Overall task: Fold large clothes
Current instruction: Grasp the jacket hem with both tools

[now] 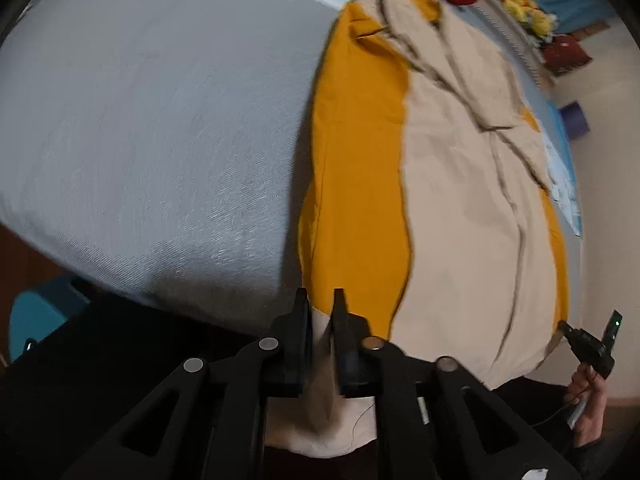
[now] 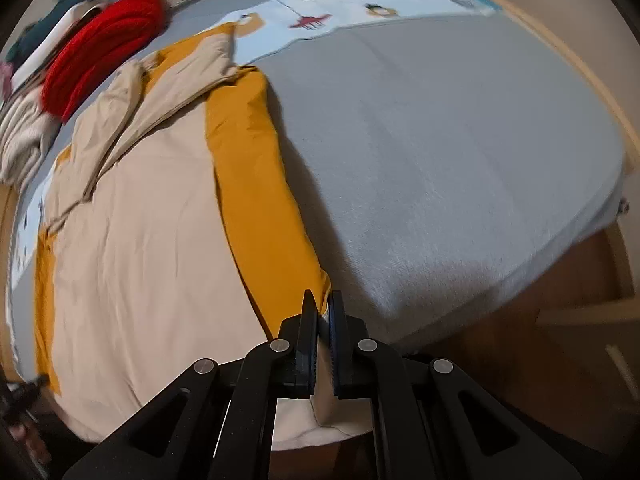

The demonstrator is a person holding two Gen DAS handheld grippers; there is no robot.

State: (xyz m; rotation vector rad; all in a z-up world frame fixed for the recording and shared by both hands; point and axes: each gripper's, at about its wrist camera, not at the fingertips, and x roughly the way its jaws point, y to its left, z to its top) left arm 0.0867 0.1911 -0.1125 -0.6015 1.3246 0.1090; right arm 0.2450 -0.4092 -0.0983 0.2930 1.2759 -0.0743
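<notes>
Spread lengthwise on the grey bed [image 1: 160, 128]: large beige-and-mustard garment [image 1: 460, 200], hem at the near edge. Left gripper [image 1: 320, 300] nearly closed, pinching the hem's beige cloth. Right gripper [image 2: 320, 304] clamped tight on the mustard hem corner. No containers visible.

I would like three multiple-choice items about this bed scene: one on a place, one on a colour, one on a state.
1. Where does the red knitted item lie?
A. beyond the far end of the garment
B. under the grippers
C. on the floor

2. What colours does the garment show?
A. green and white
B. mustard yellow and beige
C. black only

3. How does the right gripper stand?
A. wide open above the bed
B. shut on the garment's near edge
C. holding a pillow

Answers: 1 A, it sits past the collar end. 2 B, a yellow strip borders beige cloth. 3 B, fabric is pinched between its pads.
</notes>
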